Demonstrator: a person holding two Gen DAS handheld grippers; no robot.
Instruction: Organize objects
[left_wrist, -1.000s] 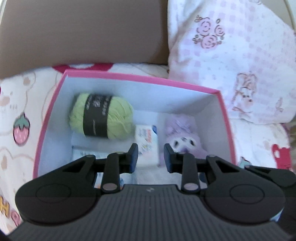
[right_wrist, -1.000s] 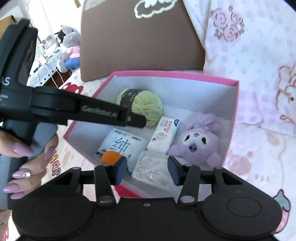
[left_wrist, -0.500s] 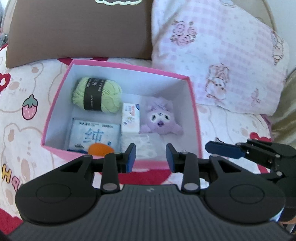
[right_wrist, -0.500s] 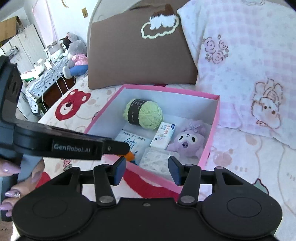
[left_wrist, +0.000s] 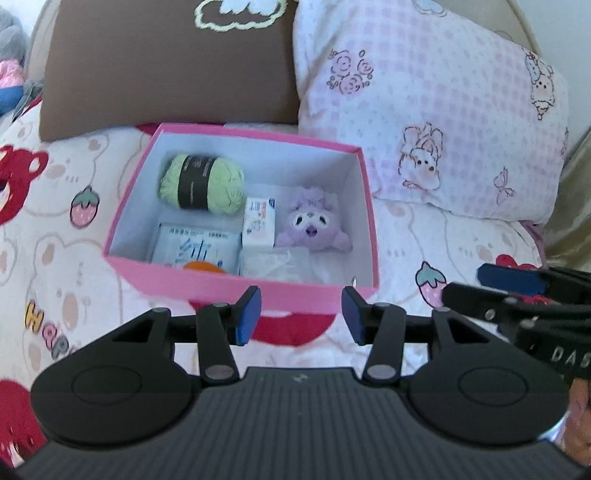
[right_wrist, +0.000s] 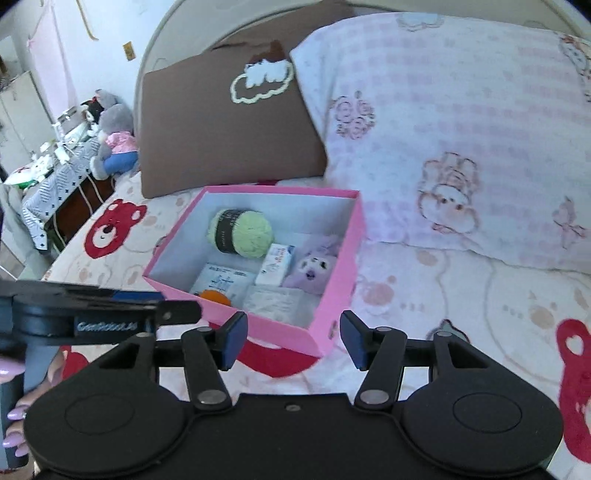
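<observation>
We look down on a soft bedspread (left_wrist: 55, 206) printed with bears and strawberries, and on it sits the box (left_wrist: 236, 286), stiff pink card outside, smooth white inside. From the left in it: a fuzzy green yarn ball (left_wrist: 202, 181) with a dark paper band at the back, and in front of it a glossy flat tissue pack (left_wrist: 195, 249) with a round orange thing (left_wrist: 205, 267) at its near edge, half hidden by the wall. Next comes a small white carton (left_wrist: 260, 221), a crinkly clear packet (left_wrist: 275, 260) before it, then a fluffy purple plush (left_wrist: 314, 223) on the right. Behind the box, a plain brown cushion (left_wrist: 166, 66) and a pink checked pillow (left_wrist: 432, 110) lean upright.

Our left gripper (left_wrist: 301, 314) hangs short of the box's near wall; its blue-padded jaws have just been opening, apart now with nothing between them. The right gripper (right_wrist: 290, 338) has been opening too, jaws wider apart, empty, before the box's near corner.
</observation>
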